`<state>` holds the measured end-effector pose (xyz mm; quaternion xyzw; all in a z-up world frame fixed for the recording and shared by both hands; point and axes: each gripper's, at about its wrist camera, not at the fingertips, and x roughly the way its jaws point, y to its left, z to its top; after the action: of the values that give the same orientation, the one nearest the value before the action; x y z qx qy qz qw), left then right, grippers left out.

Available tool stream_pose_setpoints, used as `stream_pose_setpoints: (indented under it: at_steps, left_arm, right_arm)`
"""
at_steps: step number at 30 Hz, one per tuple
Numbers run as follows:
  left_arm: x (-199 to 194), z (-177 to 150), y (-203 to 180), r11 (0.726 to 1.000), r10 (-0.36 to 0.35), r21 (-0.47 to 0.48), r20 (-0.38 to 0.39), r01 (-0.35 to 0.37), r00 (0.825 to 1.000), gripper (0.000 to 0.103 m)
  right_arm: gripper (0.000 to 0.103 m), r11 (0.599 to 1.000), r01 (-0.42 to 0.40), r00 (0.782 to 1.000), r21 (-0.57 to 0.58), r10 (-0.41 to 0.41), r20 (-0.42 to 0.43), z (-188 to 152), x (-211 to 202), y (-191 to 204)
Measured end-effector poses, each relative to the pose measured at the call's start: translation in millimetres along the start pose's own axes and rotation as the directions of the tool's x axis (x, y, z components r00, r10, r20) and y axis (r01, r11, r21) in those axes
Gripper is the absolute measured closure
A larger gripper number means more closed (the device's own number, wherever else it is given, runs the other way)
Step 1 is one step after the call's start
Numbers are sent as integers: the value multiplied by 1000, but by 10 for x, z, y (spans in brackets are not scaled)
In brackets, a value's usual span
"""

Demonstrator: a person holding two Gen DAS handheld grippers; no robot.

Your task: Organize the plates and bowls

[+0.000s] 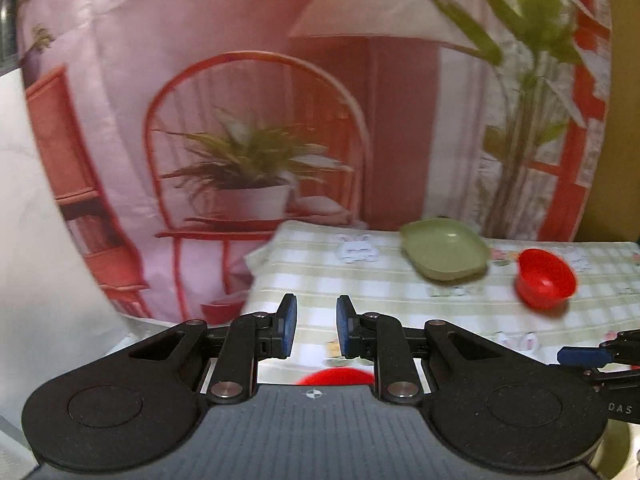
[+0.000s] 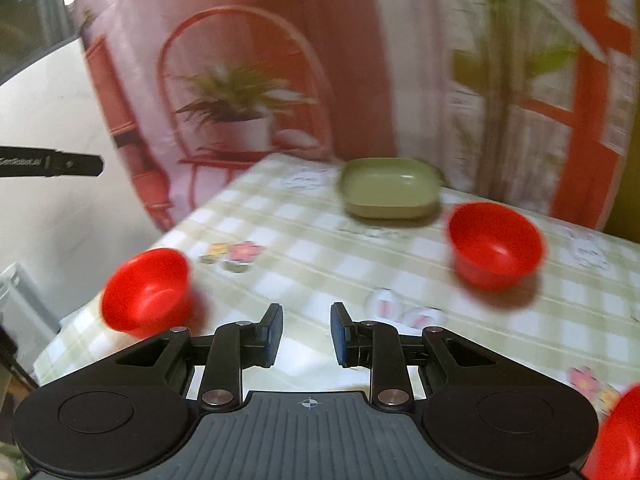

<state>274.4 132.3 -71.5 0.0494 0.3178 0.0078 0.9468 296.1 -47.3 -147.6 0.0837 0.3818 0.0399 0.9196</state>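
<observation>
Left hand-held gripper [image 1: 314, 326]: jaws stand a narrow way apart with nothing between the blue pads; it hangs above the near left part of the counter, empty.
Right hand-held gripper [image 2: 307, 330]: the same narrow gap, nothing gripped; only checked cloth shows between its pads.
Counter [image 2: 320, 256]: covered with a green-and-white checked cloth printed with flowers and rabbits (a printed pink backdrop hangs behind it).
Green dish [image 2: 390, 192]: a shallow rounded-square plate at the far side, upright and empty.
Far red bowl [image 2: 496, 246]: stands upright just to the right of the green dish and a little nearer, not touching it.
Left red bowl [image 2: 146, 290]: near the left edge of the counter, tipped toward the camera in the right wrist view, close beside the right gripper's left finger.
Third red bowl [image 2: 616, 436]: only a blurred rim shows at the bottom right corner; how it sits I cannot tell.
Step in hand: probably picking the first bowl to gather, since nothing is held yet.
Doing it well: widen the jaws before coming down, because the present gap looks too slim to slip over a rim with room to spare; take the left red bowl by one wall, one pad inside and one outside, and pull it away from the counter edge so it cannot tip off.
Stacking: nest red bowls together, set down level.
</observation>
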Motion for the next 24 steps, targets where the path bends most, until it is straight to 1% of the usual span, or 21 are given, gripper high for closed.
stream_pose_setpoints:
  at_steps: [3, 8, 11, 15, 17, 20, 24]
  left_arm:
    - [60, -94, 181, 1000, 16, -14, -25, -16, 1000, 81]
    - [258, -307, 357, 999, 17, -29, -82, -20, 996, 81]
    - [325, -437, 434, 999, 6, -52, -106, -11, 994, 81]
    - [411, -608, 521, 994, -10, -111, -109, -2, 994, 80]
    - [464, -683, 518, 992, -15, -124, -123, 0, 992, 75]
    - [525, -769, 486, 994, -18, -108, -138, 3, 990, 67]
    - [574, -842, 451, 995, -34, -97, -158, 19, 987, 61]
  right_arm:
    - [79, 999, -36, 999, -24, 35, -23, 69, 177, 245]
    - [79, 995, -80, 996, -56, 78, -41, 187, 450, 592]
    - [79, 993, -102, 993, -57, 98, -64, 207, 613, 729]
    - [79, 992, -113, 989, -56, 107, -98, 182, 794, 846]
    - [79, 992, -111, 988, -59, 104, -116, 166, 864, 886]
    - [81, 991, -114, 987, -69, 105, -125, 138, 914, 916]
    - [84, 992, -110, 985, -55, 102, -137, 118, 983, 907]
